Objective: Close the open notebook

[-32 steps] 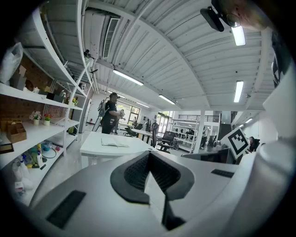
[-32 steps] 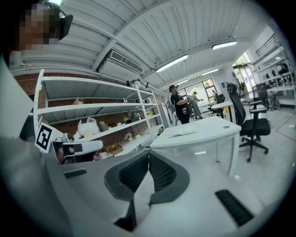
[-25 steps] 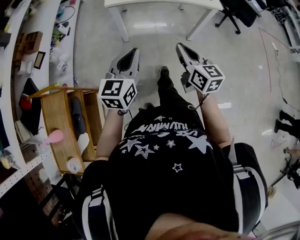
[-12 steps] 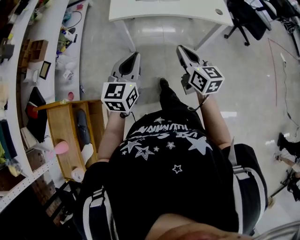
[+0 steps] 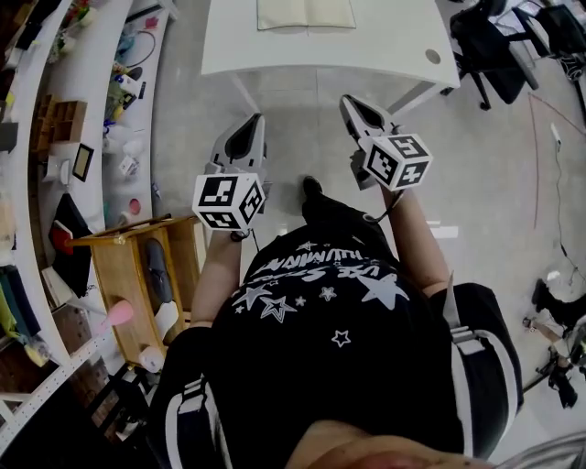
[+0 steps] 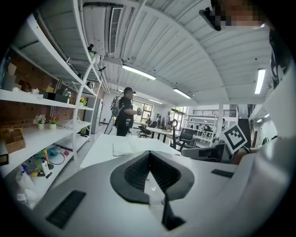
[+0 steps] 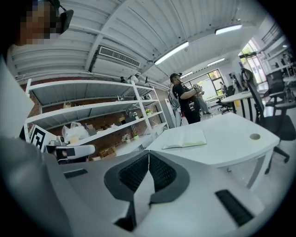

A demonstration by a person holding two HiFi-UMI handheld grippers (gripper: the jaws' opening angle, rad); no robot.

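The open notebook (image 5: 305,13) lies flat with pale pages on the white table (image 5: 394,41) at the top of the head view. It also shows in the left gripper view (image 6: 123,148) and the right gripper view (image 7: 186,138), well ahead of both grippers. My left gripper (image 5: 251,122) and right gripper (image 5: 348,99) are held side by side over the floor, short of the table's near edge, pointing at it. Both have their jaws together with nothing between them (image 6: 149,153) (image 7: 149,152).
White shelving (image 5: 92,82) with small items runs along the left, and a wooden cart (image 5: 128,275) stands beside my left arm. An office chair (image 5: 499,46) sits at the table's right end. A person in black (image 7: 187,104) stands beyond the table.
I have walked forward: the table has slid down into the head view and the notebook now shows on it. Both grippers came forward together, still shut.
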